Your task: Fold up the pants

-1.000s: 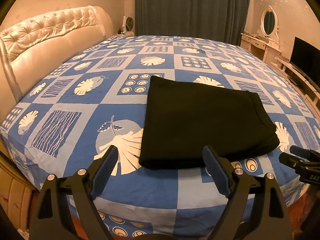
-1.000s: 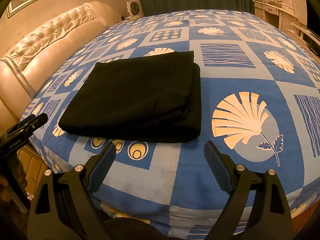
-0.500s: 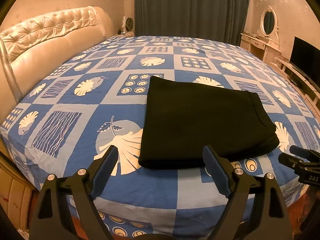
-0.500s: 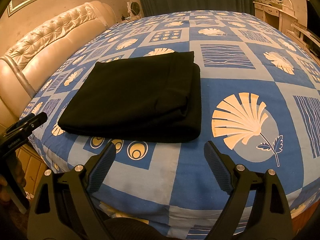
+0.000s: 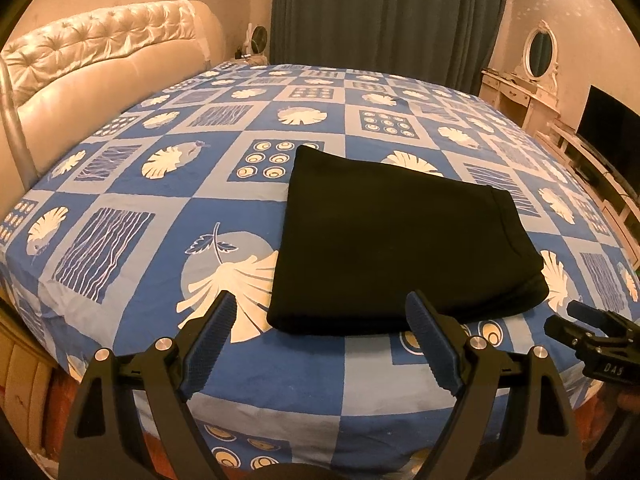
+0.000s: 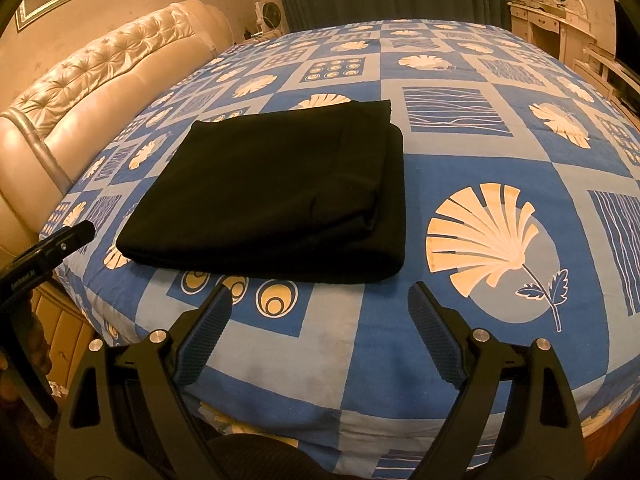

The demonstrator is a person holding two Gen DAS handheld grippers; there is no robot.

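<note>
Pants folded flat near the foot of the bed

Pants point(image 5: 392, 248): black, lying as a folded, roughly rectangular stack, layered edges showing along one side in the right wrist view point(image 6: 276, 196). They rest near the bed's close edge, flat, nothing touching them.

Bed point(image 5: 132, 184): covered by a blue patchwork sheet with cream leaf, shell and ring prints, pulled mostly smooth. Wide bare sheet lies on both sides of the stack and beyond it toward the far end. A narrow strip of sheet separates the stack from the near edge, where the cover drops away.

Left tongs point(image 5: 320, 324): jaws wide, nothing between them, held above the near edge just short of the stack. Right tongs point(image 6: 320, 312): jaws likewise wide and empty, apart from the cloth.

Room: tufted cream headboard point(image 5: 100, 48) along the left, dark curtain point(image 5: 384, 12) behind, white dressing table with oval mirror point(image 5: 540, 50) at right, dark screen point(image 5: 612, 120) beside it. Warm, dim light.
</note>
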